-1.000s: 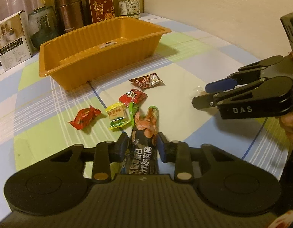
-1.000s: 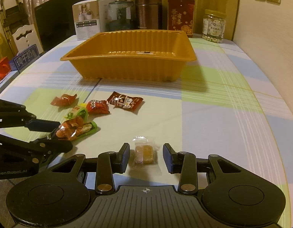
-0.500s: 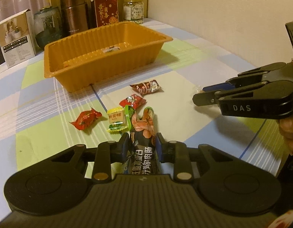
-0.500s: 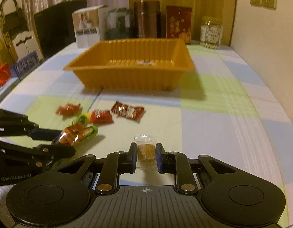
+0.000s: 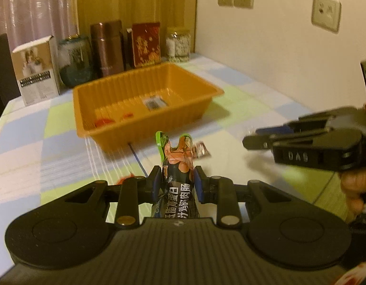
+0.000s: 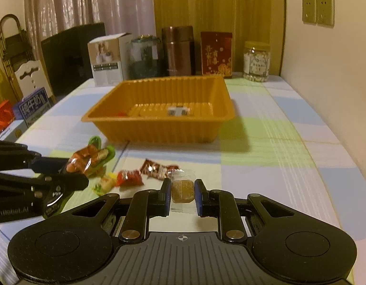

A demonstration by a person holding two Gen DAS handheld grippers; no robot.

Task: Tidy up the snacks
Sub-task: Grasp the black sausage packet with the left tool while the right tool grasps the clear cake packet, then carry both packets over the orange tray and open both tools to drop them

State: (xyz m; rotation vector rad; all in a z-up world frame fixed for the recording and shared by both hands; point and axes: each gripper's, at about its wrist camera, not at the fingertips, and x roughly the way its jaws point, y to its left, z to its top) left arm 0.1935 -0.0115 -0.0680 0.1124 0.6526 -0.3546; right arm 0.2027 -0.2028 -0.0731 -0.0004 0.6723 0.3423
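Both snacks lifted since before; loose candies (image 6: 129, 178) in right view only.

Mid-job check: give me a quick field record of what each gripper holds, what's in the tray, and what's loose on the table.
left gripper: shut on the sausage stick pack, lifted off the table
right gripper: shut on the clear-wrapped brown candy
orange tray: ahead of both grippers, holds a few small red and orange pieces, too blurred to identify
loose on tablecloth: red candy, dark red snack pack, yellow-green candy
behind tray: white box, brown flask, red packet, clear jar
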